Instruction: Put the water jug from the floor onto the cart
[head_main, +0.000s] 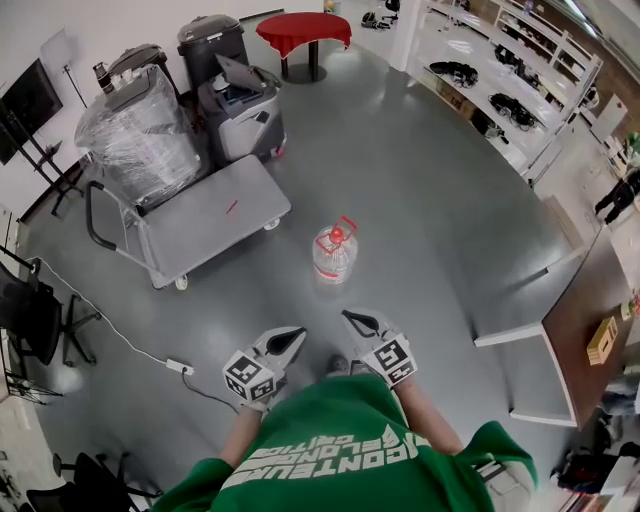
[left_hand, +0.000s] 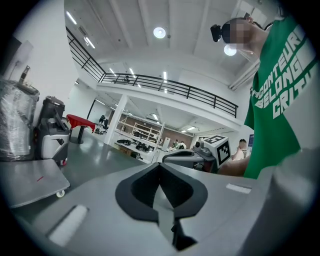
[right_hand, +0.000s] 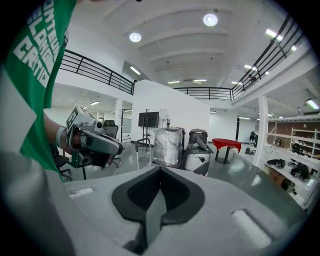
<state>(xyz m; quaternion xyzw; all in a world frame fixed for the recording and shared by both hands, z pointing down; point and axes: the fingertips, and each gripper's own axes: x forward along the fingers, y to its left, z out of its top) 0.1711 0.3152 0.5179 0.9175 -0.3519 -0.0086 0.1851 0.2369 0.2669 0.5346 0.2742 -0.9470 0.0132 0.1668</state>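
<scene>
A clear water jug (head_main: 334, 253) with a red cap and red handle stands upright on the grey floor, in the head view's middle. The grey flat cart (head_main: 205, 215) stands to its left, its deck bare; its corner also shows in the left gripper view as the cart (left_hand: 30, 182). My left gripper (head_main: 297, 335) and right gripper (head_main: 350, 318) are held side by side close to my body, short of the jug, both shut with nothing between the jaws. Each gripper view shows its own jaws pressed together: left gripper (left_hand: 160, 167), right gripper (right_hand: 160, 171). Neither gripper view shows the jug.
Behind the cart stand a plastic-wrapped bin (head_main: 135, 130) and a grey floor-cleaning machine (head_main: 243, 110). A red-clothed round table (head_main: 303, 32) is at the back. A cable (head_main: 130, 345) runs over the floor at left. White tables (head_main: 535, 330) and shelves (head_main: 500, 70) line the right.
</scene>
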